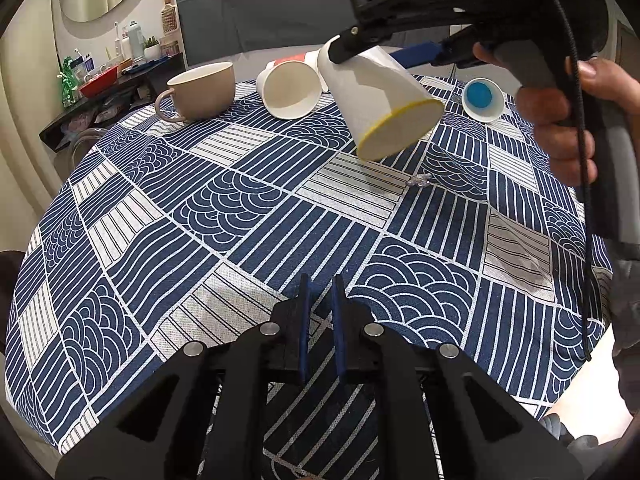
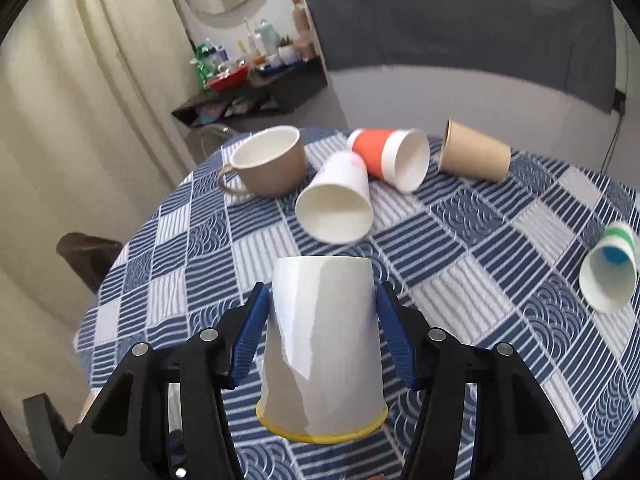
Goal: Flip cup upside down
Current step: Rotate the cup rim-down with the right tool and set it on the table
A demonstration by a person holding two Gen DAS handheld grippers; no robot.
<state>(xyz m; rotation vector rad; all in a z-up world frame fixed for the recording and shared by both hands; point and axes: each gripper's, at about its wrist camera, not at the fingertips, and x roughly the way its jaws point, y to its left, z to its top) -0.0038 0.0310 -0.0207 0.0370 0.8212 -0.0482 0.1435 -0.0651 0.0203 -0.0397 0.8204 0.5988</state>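
From my left wrist camera, the beige mug (image 1: pixel 202 90) stands upright at the far left of the patterned tablecloth (image 1: pixel 248 216). Next to it a white paper cup (image 1: pixel 290 90) lies on its side, mouth toward me, and it hides most of an orange-banded cup (image 1: pixel 294 58) behind it. My left gripper (image 1: pixel 320 300) sits low over the near edge of the cloth, its blue pads nearly together with only a thin slit between them and nothing in it.

Right of centre, my right gripper (image 1: pixel 340 46) carries the yellow-rimmed paper cup (image 1: pixel 380 96) in the air above the table. The cup is white, tilted, its mouth turned down toward the cloth. My hand (image 1: pixel 560 112) cuts off the view at the right, and a blue-bottomed cup (image 1: pixel 482 98) lies just beyond it.

In the right wrist view, the held cup (image 2: pixel 324 344) fills the middle, base away from me, yellow rim nearest, pinched on both sides by the blue pads (image 2: pixel 250 332) of the right gripper (image 2: pixel 320 336). A brown paper cup (image 2: pixel 474 156) shows only here, lying on its side.

I count one mug and five paper cups: four lying down, one held. The clutter on the shelf (image 2: pixel 256 96) behind is too blurred to name.
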